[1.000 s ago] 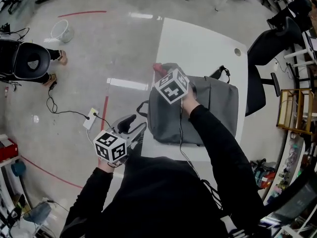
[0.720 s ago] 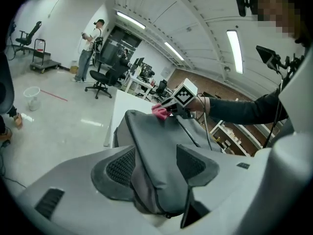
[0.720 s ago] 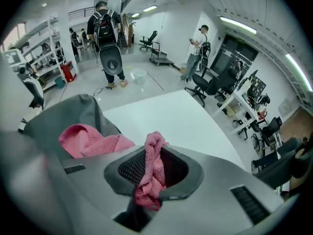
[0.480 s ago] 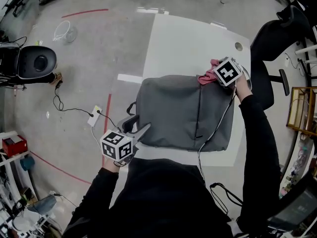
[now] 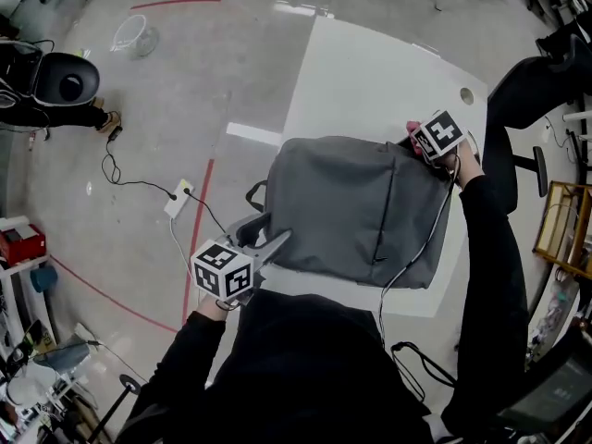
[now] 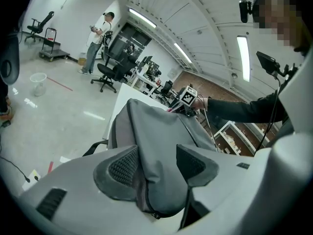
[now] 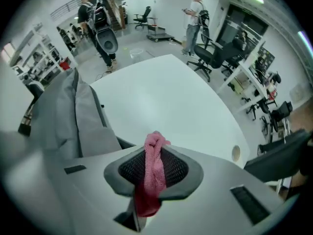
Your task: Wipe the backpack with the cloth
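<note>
White rectangular table (image 5: pixel 370 72) on a glossy grey floor (image 5: pixel 185 91). At its near left corner the left gripper (image 6: pixel 156 164) has just been opening its 2 jaws, which now stand wide around a corner of the flat grey fabric backpack (image 5: pixel 356 206) without clamping it. By the table's right edge, the right gripper (image 7: pixel 154 173) pinches a pink terry cloth (image 7: pixel 155 151) tight.

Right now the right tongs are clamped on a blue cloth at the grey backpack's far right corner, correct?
One thing is wrong: the cloth is pink, not blue. The right gripper view shows it pinched between the right tongs. The rest holds: the head view puts them at the far right corner of the grey backpack.
</note>
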Action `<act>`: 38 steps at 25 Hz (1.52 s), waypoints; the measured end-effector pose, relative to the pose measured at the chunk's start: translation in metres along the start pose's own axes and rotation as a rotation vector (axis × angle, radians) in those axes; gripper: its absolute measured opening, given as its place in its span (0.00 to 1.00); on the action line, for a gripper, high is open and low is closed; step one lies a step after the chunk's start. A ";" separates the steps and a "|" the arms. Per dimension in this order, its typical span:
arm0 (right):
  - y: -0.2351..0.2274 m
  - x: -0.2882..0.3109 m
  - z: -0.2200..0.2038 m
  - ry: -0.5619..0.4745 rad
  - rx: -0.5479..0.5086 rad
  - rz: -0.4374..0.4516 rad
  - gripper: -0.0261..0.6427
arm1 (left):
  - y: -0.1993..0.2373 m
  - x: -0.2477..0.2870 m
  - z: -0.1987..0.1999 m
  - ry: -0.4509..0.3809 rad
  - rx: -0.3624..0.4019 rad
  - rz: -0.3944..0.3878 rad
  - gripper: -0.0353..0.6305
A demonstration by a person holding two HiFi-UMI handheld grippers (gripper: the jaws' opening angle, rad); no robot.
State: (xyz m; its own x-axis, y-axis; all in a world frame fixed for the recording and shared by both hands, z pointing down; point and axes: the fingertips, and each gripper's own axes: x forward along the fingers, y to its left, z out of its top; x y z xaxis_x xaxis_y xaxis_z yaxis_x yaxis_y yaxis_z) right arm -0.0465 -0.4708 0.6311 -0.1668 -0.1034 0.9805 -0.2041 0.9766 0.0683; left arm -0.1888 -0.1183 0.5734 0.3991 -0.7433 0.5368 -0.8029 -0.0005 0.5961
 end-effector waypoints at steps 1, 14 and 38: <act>0.016 0.004 0.015 -0.004 -0.039 0.018 0.15 | 0.001 -0.004 0.000 -0.007 -0.002 -0.004 0.44; 0.248 -0.019 0.226 -0.373 -0.247 0.248 0.15 | 0.054 -0.093 -0.011 -0.082 -0.058 0.036 0.44; 0.513 -0.048 0.131 -0.098 -0.841 0.511 0.15 | 0.123 -0.187 -0.012 -0.207 -0.120 0.047 0.44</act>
State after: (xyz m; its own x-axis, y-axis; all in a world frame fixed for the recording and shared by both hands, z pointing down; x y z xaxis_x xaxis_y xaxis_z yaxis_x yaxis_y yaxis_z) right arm -0.2695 0.0108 0.5950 -0.1308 0.3898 0.9116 0.6604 0.7200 -0.2131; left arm -0.3575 0.0288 0.5532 0.2530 -0.8618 0.4397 -0.7551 0.1082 0.6466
